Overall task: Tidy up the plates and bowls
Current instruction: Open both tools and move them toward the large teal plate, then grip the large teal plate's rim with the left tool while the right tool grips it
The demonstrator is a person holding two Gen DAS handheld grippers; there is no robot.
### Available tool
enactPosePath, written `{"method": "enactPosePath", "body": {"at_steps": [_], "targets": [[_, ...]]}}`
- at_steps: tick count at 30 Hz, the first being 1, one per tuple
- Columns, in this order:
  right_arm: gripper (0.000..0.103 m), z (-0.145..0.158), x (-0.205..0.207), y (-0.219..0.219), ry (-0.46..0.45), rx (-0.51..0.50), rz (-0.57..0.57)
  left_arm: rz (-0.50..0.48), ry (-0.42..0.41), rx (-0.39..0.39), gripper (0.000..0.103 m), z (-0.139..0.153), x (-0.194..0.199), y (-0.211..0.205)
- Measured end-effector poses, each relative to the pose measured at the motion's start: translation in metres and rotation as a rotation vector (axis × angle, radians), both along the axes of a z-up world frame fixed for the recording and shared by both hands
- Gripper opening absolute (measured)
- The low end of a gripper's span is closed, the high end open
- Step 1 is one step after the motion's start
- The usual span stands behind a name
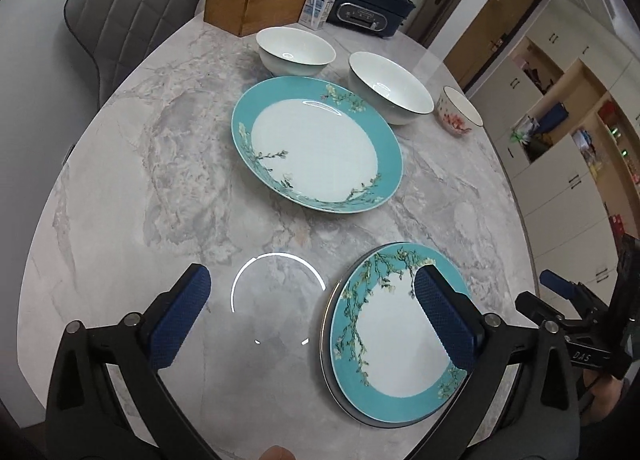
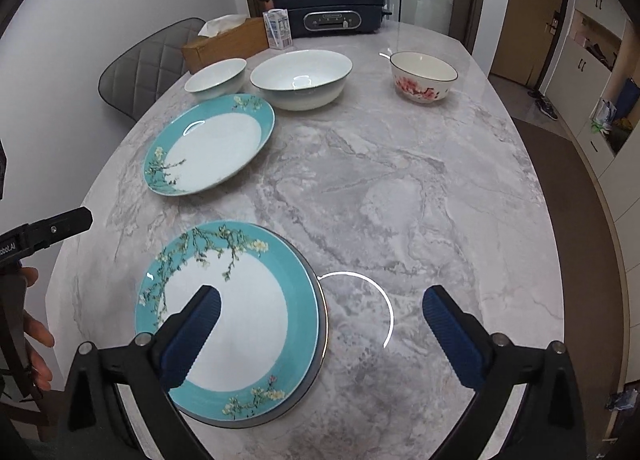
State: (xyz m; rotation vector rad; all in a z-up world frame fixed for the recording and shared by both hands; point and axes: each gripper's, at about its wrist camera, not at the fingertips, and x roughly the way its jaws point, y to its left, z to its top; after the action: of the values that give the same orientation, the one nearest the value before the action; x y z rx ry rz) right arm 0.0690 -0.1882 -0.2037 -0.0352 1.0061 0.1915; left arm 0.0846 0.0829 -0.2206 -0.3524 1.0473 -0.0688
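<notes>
**Plates stacked, both grippers empty above the desk**

We held our left gripper (image 1: 312, 316) and right gripper (image 2: 322, 334) with fingers spread wide, gripping nothing. The near teal plate (image 2: 240, 312) sat on a darker plate, likely just stacked. Another teal plate (image 1: 316, 144) and three bowls (image 2: 300, 78) waited farther along the grey marble desk (image 2: 400, 200), cupboards beyond.

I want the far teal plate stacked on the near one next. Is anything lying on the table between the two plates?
No. Only bare marble table shows between the far teal plate and the near plate stack. The bowls sit beyond the far plate.
</notes>
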Motion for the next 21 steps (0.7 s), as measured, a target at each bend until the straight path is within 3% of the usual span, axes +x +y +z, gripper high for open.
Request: {"method": "enactPosePath", "body": {"at_steps": [5, 12, 21], "targets": [[0.103, 0.008, 0.032, -0.011, 0.035, 0.196, -0.046, 0.049, 0.121, 0.016, 0.103, -0.013, 0.024, 0.015], [0.103, -0.007, 0.092, -0.012, 0.167, 0.246, -0.099, 0.049, 0.114, 0.136, 0.102, -0.015, 0.063, 0.028], [0.1, -0.042, 0.154, -0.005, 0.27, 0.372, -0.08, 0.02, 0.131, 0.062, 0.102, -0.033, 0.13, 0.046]]}}
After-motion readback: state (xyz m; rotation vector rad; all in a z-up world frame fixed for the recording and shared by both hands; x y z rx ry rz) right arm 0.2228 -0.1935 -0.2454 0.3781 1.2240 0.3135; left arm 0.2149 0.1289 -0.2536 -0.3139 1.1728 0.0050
